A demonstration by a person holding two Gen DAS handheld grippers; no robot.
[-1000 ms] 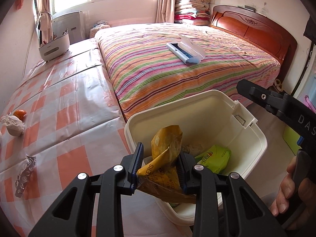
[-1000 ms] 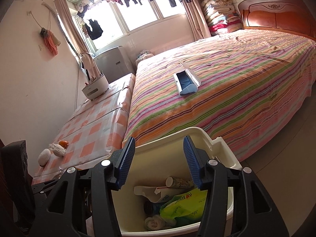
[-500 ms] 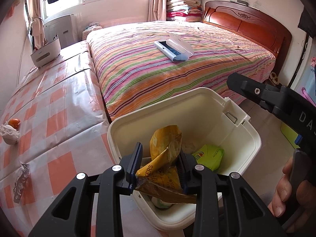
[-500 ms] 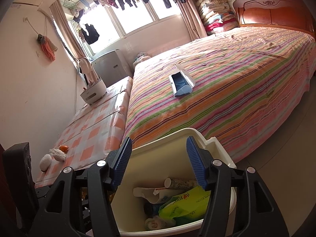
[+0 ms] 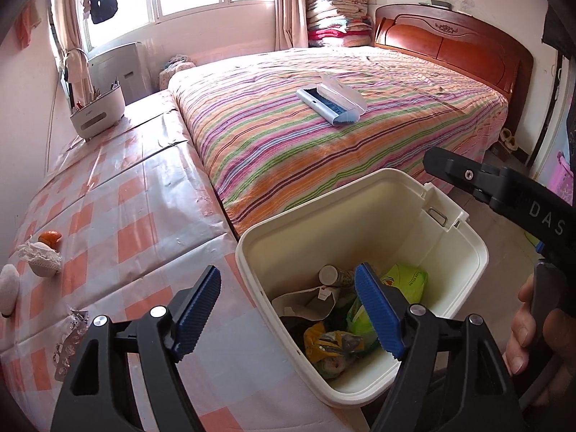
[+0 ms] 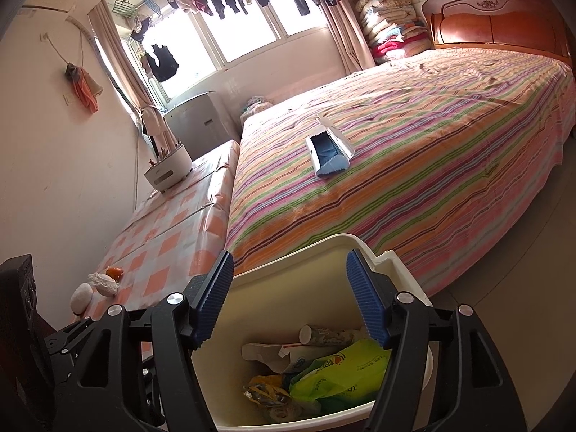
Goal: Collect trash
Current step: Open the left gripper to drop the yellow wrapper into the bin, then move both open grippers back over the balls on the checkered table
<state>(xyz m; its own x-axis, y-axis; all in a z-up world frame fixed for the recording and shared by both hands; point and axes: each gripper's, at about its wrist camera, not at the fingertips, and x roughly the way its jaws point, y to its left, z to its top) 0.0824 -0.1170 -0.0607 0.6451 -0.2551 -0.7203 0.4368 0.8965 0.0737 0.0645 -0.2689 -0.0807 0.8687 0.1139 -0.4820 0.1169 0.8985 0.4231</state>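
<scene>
Yellow wrapper [image 5: 325, 338] dropped from left gripper [image 5: 288, 315] into bin [image 5: 464, 277], jaws just opened and released, right gripper [image 6: 289, 297] released too, nothing between.

Right gripper [image 5: 504, 194] — white capitals "DAS" on black body, at right edge of left wrist view; lettering runs on out of frame.

Green packet [image 6: 338, 370] in bin [image 6: 288, 262] — red heart-shaped logo and rows of printing on crumpled front, characters too small and creased to read.

Yellow wrapper [image 5: 333, 342] in bin — printing present, illegible.

White holder [image 5: 97, 111] at far end of checked table top [image 5: 118, 216] — small dark mark on front, unreadable.
</scene>
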